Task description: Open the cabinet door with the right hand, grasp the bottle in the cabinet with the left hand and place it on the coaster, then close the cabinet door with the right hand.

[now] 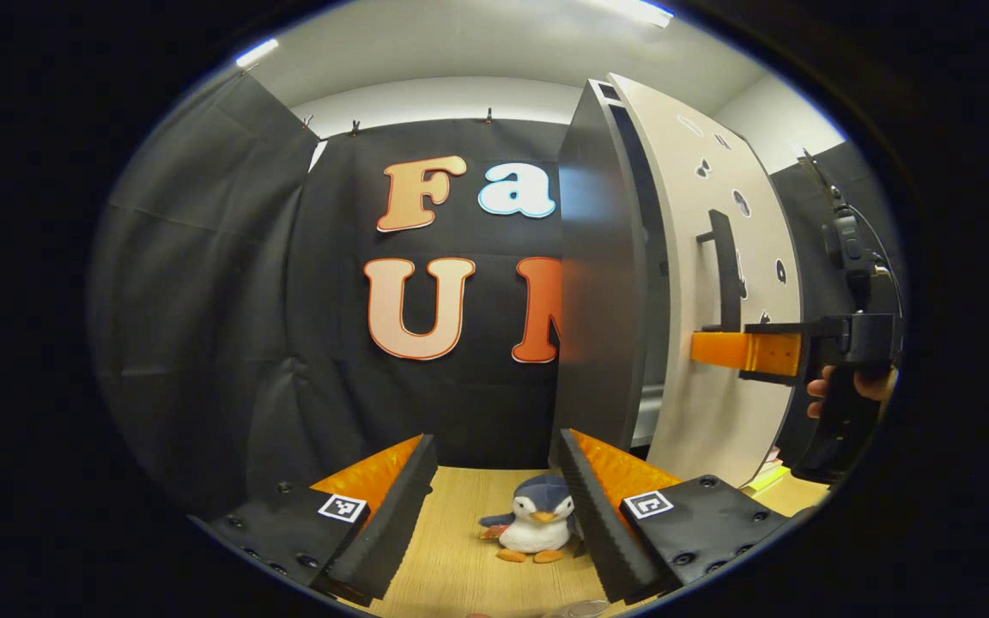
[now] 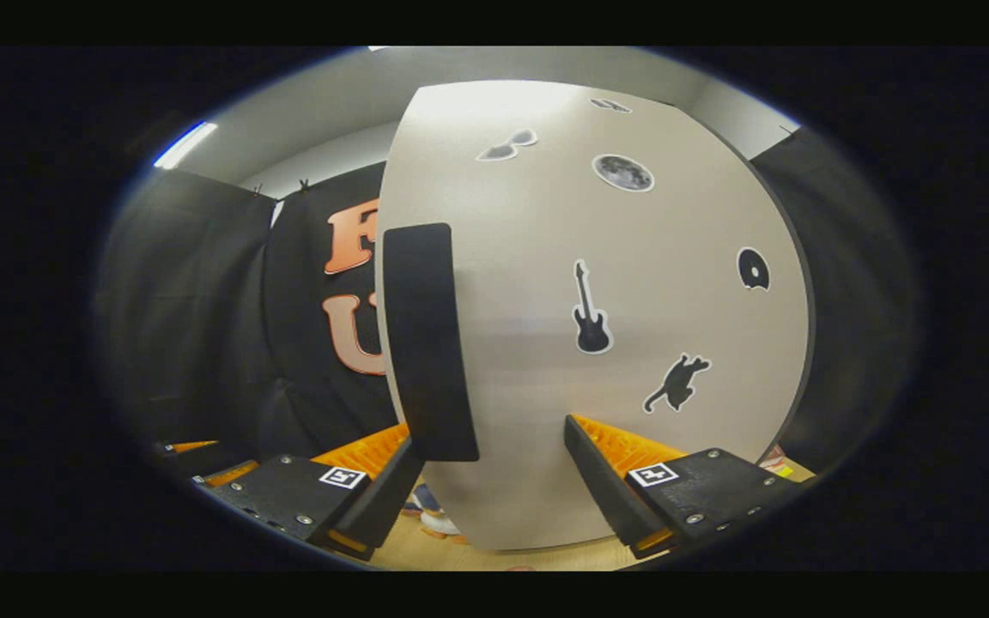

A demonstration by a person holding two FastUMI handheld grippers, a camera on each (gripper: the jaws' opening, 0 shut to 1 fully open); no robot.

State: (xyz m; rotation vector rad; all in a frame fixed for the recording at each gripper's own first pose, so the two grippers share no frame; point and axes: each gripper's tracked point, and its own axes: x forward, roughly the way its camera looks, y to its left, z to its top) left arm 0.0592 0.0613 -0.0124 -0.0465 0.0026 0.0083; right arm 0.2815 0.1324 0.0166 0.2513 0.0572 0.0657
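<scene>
The cabinet [image 1: 597,257] stands at the right of the left gripper view, its dark side panel facing me. Its beige door [image 1: 700,412] stands ajar, with a narrow gap along the front edge. My left gripper [image 1: 494,463] is open and empty, low over the wooden table and left of the cabinet. Farther right a hand holds my right gripper [image 1: 705,348] against the door, by the black handle [image 1: 722,266]. In the right gripper view my right gripper [image 2: 493,433] is open. The lower end of the handle [image 2: 426,343] sits just inside its left finger [image 2: 387,485].
A plush penguin [image 1: 537,519] sits on the wooden table [image 1: 452,549] between my left gripper's fingers. Several stickers, among them a guitar [image 2: 591,313] and a cat [image 2: 676,384], mark the door [image 2: 546,257]. Black cloth walls close the booth behind and to the left.
</scene>
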